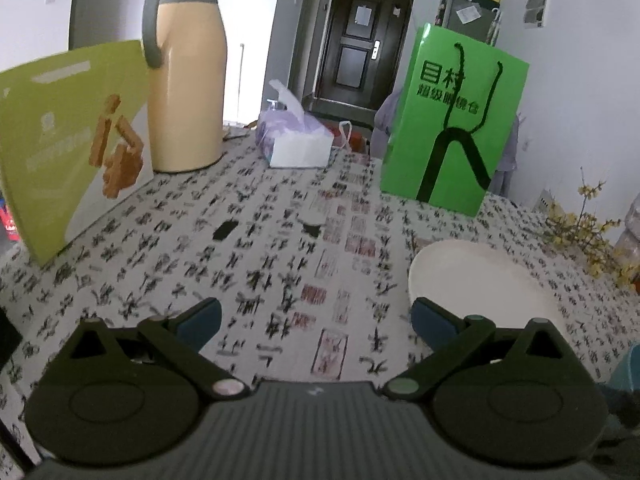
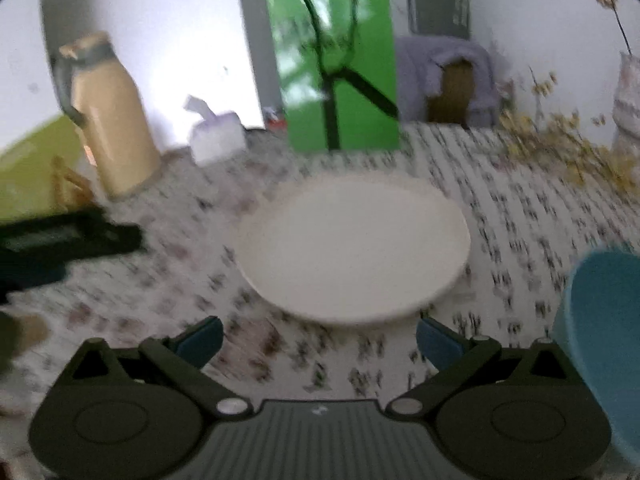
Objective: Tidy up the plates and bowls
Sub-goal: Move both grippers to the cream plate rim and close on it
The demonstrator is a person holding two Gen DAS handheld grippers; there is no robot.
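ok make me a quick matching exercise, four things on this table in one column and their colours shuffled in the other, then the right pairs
Things:
1. plate
2. bowl
3. thermos jug
4. paper bag with cord handles

Colours:
A. bright green
B. white
C. beige with a grey handle
D. light blue

Pairs: 1-B, 2-D, 3-C, 4-A

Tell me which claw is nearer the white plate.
Right, as far as I can judge. The right claw faces the white plate head-on, open, just short of its near rim. The left claw, also open, has the plate off to its right side.
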